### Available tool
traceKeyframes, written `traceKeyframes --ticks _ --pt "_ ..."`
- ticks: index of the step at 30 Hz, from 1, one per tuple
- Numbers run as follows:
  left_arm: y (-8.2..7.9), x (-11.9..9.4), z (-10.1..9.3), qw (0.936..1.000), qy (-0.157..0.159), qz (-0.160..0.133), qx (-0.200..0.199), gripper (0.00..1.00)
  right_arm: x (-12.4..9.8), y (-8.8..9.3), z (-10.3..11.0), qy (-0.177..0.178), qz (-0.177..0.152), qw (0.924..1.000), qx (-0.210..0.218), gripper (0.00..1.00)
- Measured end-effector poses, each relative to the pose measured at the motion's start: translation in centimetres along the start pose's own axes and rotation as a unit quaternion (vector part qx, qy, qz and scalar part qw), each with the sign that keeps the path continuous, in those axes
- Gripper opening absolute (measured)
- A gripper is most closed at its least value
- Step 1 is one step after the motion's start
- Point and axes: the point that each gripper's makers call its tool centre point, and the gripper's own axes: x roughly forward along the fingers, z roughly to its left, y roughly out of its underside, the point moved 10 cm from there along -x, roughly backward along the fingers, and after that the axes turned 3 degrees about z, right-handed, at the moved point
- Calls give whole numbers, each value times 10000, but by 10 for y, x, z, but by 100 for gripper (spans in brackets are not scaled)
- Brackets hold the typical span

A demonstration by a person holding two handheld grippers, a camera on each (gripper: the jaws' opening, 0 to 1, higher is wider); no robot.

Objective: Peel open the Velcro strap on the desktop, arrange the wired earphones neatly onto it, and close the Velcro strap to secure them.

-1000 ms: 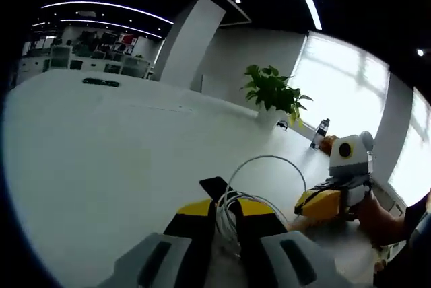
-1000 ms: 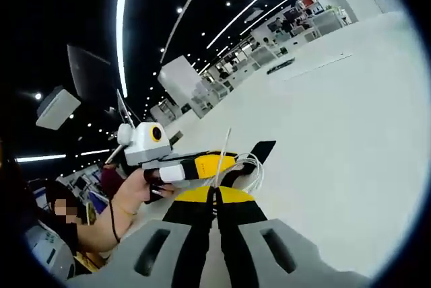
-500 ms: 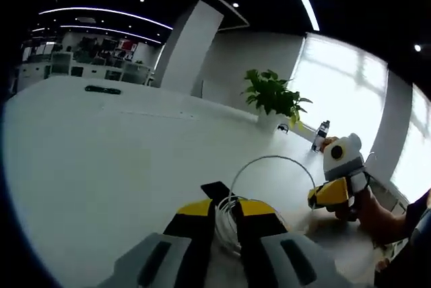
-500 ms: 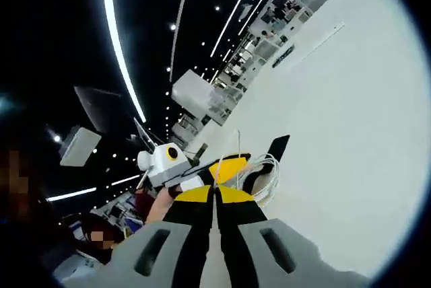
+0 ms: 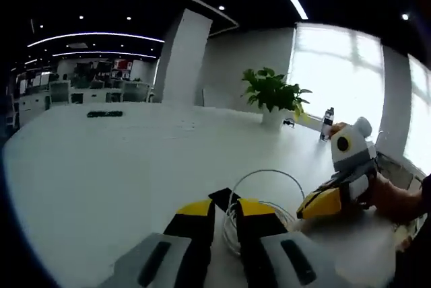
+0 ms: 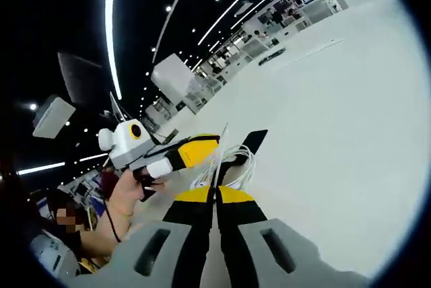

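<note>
A person is working at a wide white desk (image 5: 101, 167) in an open office, holding a two-jaw gripper in each hand. In the left gripper view, the left gripper (image 5: 225, 217) is pointing forward with its yellow-tipped jaws narrowly parted, and a bundle of white earphone cable (image 5: 234, 224) is passing between them, apparently pinched there. One loop of the cable is arching up and over the desk beyond the tips. A dark flat strap (image 5: 223, 198) is lying on the desk just behind the bundle, touching or nearly touching it; whether it is already peeled open cannot be told. The right gripper (image 5: 311, 205) is coming in from the right side, held by a hand (image 5: 390, 200), its yellow tip near the cable. In the right gripper view, the right gripper (image 6: 215, 197) is showing its jaws pressed together, and a thin strand of cable appears to be running up from between them, though the grip is hard to confirm. The cable looks light, soft and springy, likely to uncoil if released, so taking hold across the gathered coils rather than a single strand seems wisest. The strap looks thin and limp, best taken by its free end. A potted plant (image 5: 273, 94) and a bottle (image 5: 327, 124) are standing at the far edge.
</note>
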Motion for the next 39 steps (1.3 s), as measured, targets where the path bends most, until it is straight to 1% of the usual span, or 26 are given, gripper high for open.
traceKeyframes --ticks 2,6,9,12,14,16,18,20,22,25,27,28,30,32,34,36,37,39 --pt "-2 -1 -2 9996 -70 -196 169 16 0 1 0 110 57 9998 -157 5" --pt "-3 1 -6 9993 -20 -282 250 17 1 2 0 316 134 9980 -528 5" --pt "-1 6 -7 9990 -24 -339 300 20 1 2 3 361 144 9969 -680 6" --pt "0 11 -7 9986 -49 -368 376 20 2 3 4 451 165 9947 -908 6" --pt "3 13 -8 9984 -56 -316 460 20 2 3 6 518 190 9922 -1114 6" --pt "7 15 -7 9966 -148 -77 802 20 2 4 7 554 213 9900 -1280 7" --pt "9 15 -8 9942 -227 62 1047 19 2 4 8 576 218 9876 -1443 9" --pt "10 16 -10 9927 -240 129 1174 19 1 4 10 672 185 9827 -1715 14" --pt "11 15 -10 9928 -195 141 1172 19 -2 3 9 784 136 9786 -1897 17" --pt "12 15 -10 9927 -158 185 1181 19 -7 1 7 882 39 9759 -1995 20" --pt "13 15 -10 9918 -162 242 1246 19 -11 -4 6 890 -188 9743 -2062 21" --pt "13 15 -10 9917 -153 252 1252 18 -12 -7 6 868 -370 9738 -2069 21" --pt "14 15 -11 9921 -91 263 1226 16 -13 -8 6 804 -542 9741 -2044 21" --pt "14 15 -11 9921 -72 288 1221 16 -11 -7 5 800 -503 9751 -2008 21" --pt "15 13 -11 9928 -22 302 1163 16 -9 -5 3 855 -437 9743 -2039 22" --pt "14 12 -11 9952 102 322 917 16 -7 -4 0 1005 -351 9700 -2185 22" --pt "14 11 -11 9963 137 300 793 16 -6 -3 0 1027 -338 9693 -2210 22" --pt "14 11 -9 9967 137 300 744 16 -5 -3 -1 1008 -322 9695 -2211 22"
